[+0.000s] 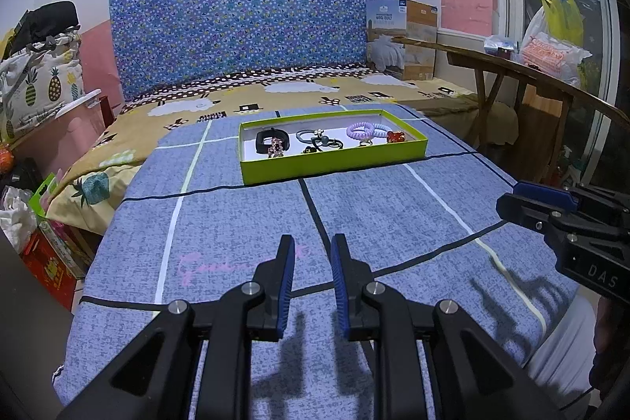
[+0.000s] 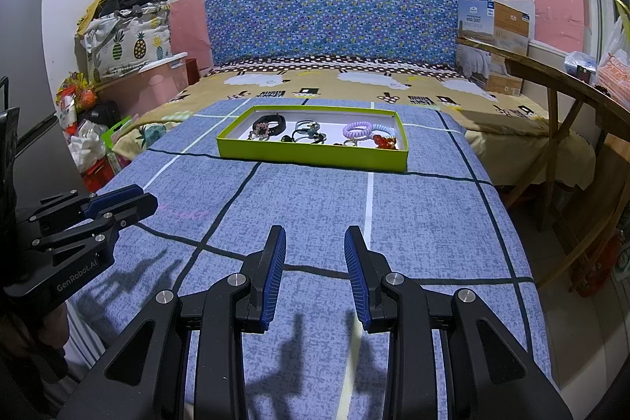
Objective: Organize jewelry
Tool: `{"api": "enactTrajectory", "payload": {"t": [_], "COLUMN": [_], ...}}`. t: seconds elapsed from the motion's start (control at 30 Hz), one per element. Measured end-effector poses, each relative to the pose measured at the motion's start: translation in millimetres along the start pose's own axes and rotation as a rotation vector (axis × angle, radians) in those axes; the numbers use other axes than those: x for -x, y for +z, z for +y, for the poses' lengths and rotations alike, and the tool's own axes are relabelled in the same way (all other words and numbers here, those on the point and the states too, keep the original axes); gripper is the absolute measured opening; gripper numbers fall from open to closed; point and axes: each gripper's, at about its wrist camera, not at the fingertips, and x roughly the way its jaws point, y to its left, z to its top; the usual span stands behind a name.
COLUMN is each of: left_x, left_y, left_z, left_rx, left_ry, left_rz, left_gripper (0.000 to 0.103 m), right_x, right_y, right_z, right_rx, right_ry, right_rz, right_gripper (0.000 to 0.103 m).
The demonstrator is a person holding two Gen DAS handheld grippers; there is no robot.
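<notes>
Both grippers, left (image 1: 313,247) and right (image 2: 315,237), part-open, empty; risk: snagging tangled hair ties (image 2: 307,132) in tray (image 2: 311,156), dragging neighbours out

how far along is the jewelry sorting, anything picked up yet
Done: unclear; every piece sits in the green tray, from the black band to the purple coil tie and red charm. In hand: nothing, the left gripper and right gripper are open and empty over the blue cloth. Left: whatever sorting remains.
</notes>
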Motion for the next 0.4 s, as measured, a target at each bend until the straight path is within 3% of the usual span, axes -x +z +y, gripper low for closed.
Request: {"api": "enactTrajectory", "payload": {"t": [0.4], "left_x": [2.0], "left_y": [1.7], "left_z": [-4.0], "left_rx": [0.002], "left_ry": [-0.001], "left_rz": [-0.007], "left_gripper": [0.02], "right_x": [0.0], "right_y": [0.9], "right_z": [-0.1], "right_rx": [-0.001], "right_ry": [0.0], "right_rz": [0.001], "right_gripper": [0.032]}}
